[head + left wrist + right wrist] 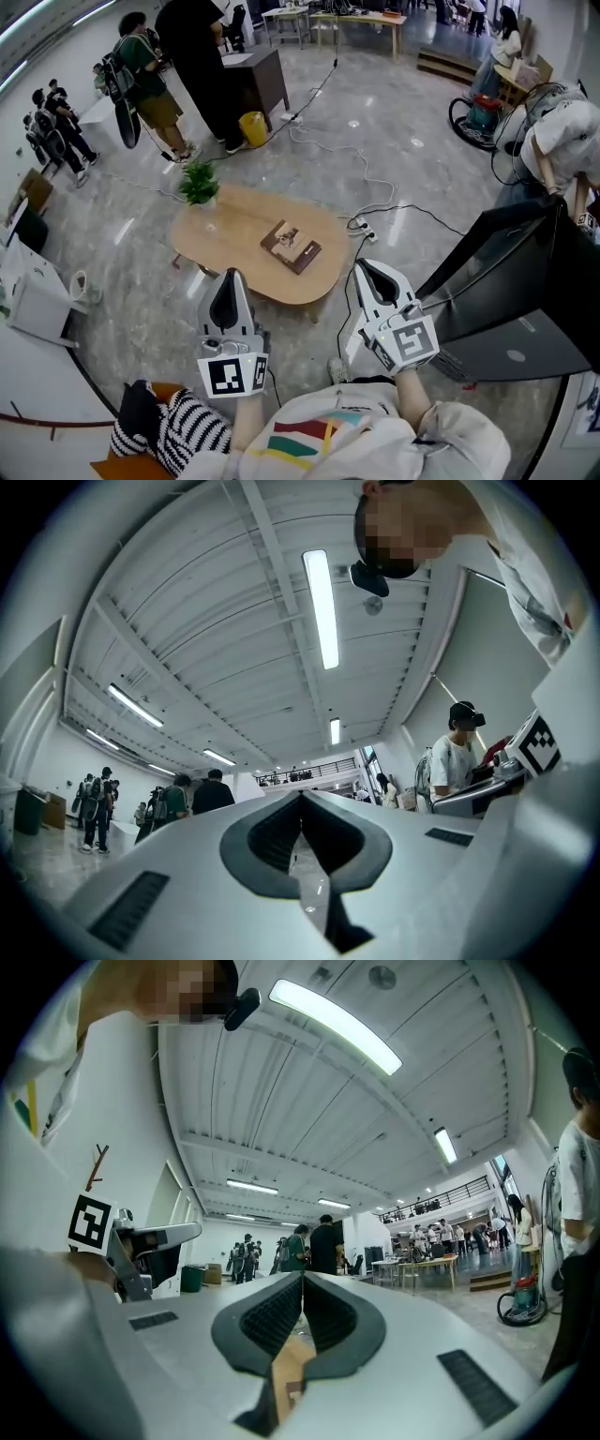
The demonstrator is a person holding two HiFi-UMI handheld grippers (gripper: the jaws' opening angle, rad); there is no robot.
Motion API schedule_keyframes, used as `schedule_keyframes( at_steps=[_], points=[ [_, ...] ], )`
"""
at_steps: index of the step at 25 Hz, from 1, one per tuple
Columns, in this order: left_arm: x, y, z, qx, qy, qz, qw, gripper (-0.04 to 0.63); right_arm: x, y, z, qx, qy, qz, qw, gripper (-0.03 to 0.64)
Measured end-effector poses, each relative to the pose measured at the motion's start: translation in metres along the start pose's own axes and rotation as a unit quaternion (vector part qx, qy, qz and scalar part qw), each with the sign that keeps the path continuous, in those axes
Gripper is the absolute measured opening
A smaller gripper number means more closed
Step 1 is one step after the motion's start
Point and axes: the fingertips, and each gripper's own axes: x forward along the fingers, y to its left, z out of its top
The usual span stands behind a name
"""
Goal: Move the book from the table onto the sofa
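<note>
A brown book (pixel 291 246) lies flat near the middle of the oval wooden table (pixel 234 220), close to its near-right edge. My left gripper (pixel 232 273) hovers just short of the table's near edge, jaws shut and empty. Held to the right of it, my right gripper (pixel 362 266) is also shut with nothing in it, below and right of the book. In the left gripper view the left gripper (pixel 302 795) points upward toward the ceiling. In the right gripper view the right gripper (pixel 303 1277) has its pads together, and a strip of the wooden table (pixel 289 1365) shows beneath them.
A small potted plant (pixel 199 183) stands at the table's far left end. An orange seat (pixel 122 464) with a striped cushion (pixel 183 427) sits at bottom left. A dark panel (pixel 511 281) stands to the right. Cables (pixel 375 202) and a power strip (pixel 361 225) lie on the floor. Several people stand beyond.
</note>
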Motion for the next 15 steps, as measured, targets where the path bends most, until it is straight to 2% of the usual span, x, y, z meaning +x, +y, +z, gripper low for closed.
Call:
schedule_keyframes(
  at_steps=[8,15],
  points=[
    [0.045,-0.012,-0.018,0.011,0.011,0.007,0.9999,0.008,0.028,-0.040,-0.019,0.023,0.014,0.011,1.000,0.014],
    [0.076,0.002,-0.059,-0.007,0.048,0.005,0.9988,0.008,0.074,-0.047,-0.043,0.025,0.047,0.026,0.998,0.014]
  ],
)
